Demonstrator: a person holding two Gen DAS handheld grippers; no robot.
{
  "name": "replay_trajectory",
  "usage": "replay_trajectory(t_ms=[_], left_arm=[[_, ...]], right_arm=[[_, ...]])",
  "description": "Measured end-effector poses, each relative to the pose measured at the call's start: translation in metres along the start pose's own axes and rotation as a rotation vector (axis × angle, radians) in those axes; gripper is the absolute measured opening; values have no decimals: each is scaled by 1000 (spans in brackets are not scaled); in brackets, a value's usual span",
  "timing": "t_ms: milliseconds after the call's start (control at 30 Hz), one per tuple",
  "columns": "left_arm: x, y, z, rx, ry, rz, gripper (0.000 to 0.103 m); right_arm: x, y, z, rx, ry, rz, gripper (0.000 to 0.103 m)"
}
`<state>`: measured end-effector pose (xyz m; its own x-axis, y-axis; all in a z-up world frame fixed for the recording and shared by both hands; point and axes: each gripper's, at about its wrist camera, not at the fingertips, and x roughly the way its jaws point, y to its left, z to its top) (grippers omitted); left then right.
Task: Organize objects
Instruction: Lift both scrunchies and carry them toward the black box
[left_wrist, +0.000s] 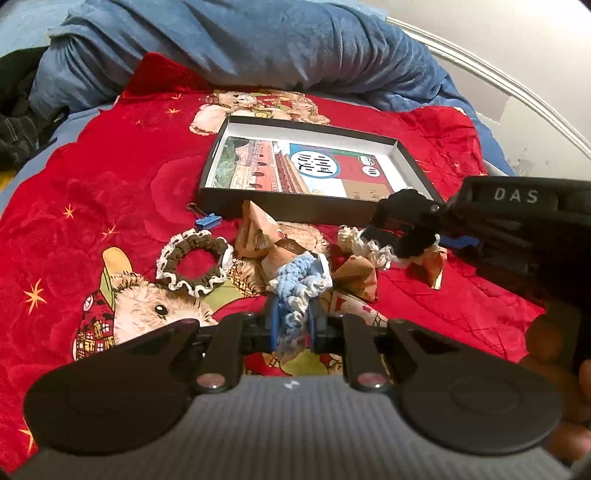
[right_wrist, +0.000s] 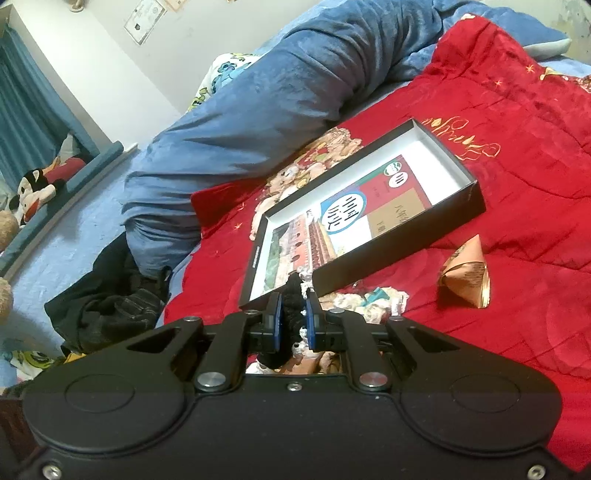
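Note:
My left gripper is shut on a blue scrunchie with white frill, held just above the red blanket. My right gripper is shut on a black scrunchie with white frill; in the left wrist view that gripper holds the black scrunchie near the front right corner of the open black box. The box holds a printed card. A brown scrunchie lies on the blanket to the left. Several brown paper packets lie between.
A blue binder clip lies by the box's front left corner. A rolled blue duvet lies behind the box. Dark clothes lie at the bed's left. One paper packet sits right of the box.

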<state>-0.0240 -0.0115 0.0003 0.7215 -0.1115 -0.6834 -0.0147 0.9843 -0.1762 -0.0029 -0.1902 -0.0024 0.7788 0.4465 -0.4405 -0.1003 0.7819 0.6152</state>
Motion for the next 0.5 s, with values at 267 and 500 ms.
replay_trajectory(t_ms=[267,500], left_arm=[[-2,-2,-1,14,-16,-14,19],[-5,-1,0,10,-30,-6,20]], right_arm=[[0,-3,1,22,0,8,14],[1,1,1,0,-5,13,14]])
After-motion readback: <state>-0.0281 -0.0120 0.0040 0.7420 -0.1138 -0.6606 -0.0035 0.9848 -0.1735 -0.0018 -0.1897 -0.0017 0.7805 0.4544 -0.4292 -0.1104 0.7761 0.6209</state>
